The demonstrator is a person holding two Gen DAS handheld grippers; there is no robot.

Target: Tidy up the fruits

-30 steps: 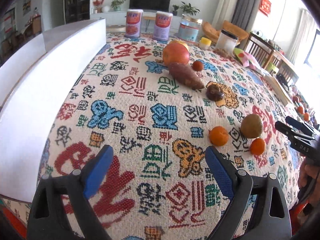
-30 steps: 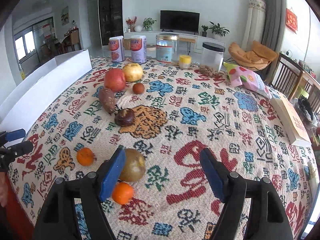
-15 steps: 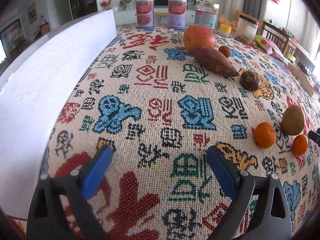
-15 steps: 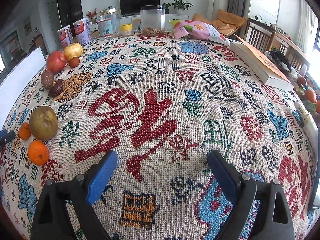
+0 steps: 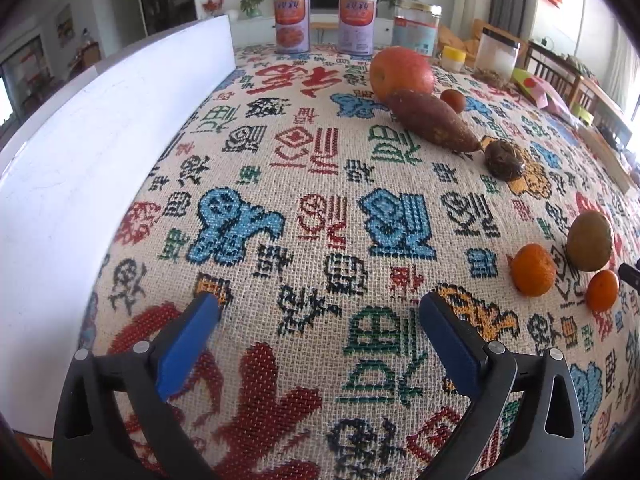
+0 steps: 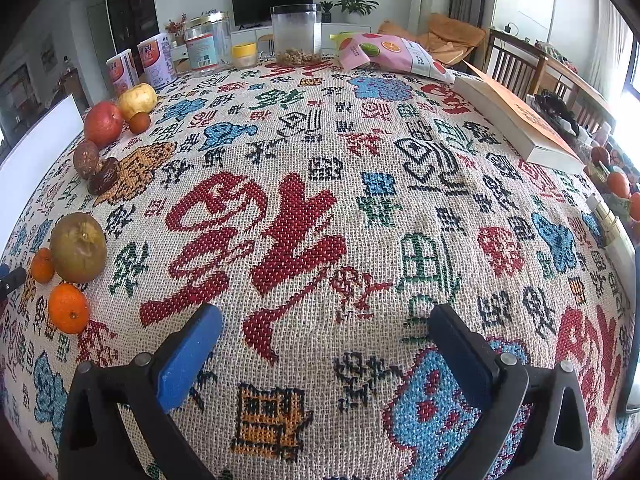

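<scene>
Fruits lie on a patterned tablecloth. In the left wrist view a red apple (image 5: 401, 72), a sweet potato (image 5: 432, 121), a small red fruit (image 5: 453, 100), a dark wrinkled fruit (image 5: 504, 160), a green-brown pear (image 5: 590, 241) and two tangerines (image 5: 534, 269) (image 5: 602, 290) sit to the right. My left gripper (image 5: 320, 312) is open and empty, low over the cloth. My right gripper (image 6: 324, 326) is open and empty; the pear (image 6: 78, 247), tangerines (image 6: 68, 308), apple (image 6: 103, 123) and a yellow apple (image 6: 137, 96) lie to its left.
A white box wall (image 5: 80, 168) runs along the left edge. Cans (image 5: 292, 29), jars (image 6: 297, 34), a snack bag (image 6: 394, 54) and a book (image 6: 516, 120) stand at the far and right sides. Chairs stand beyond the table.
My left gripper has moved forward and lower over the cloth toward the fruits. My right gripper has swung right, so the fruits now lie at its left edge.
</scene>
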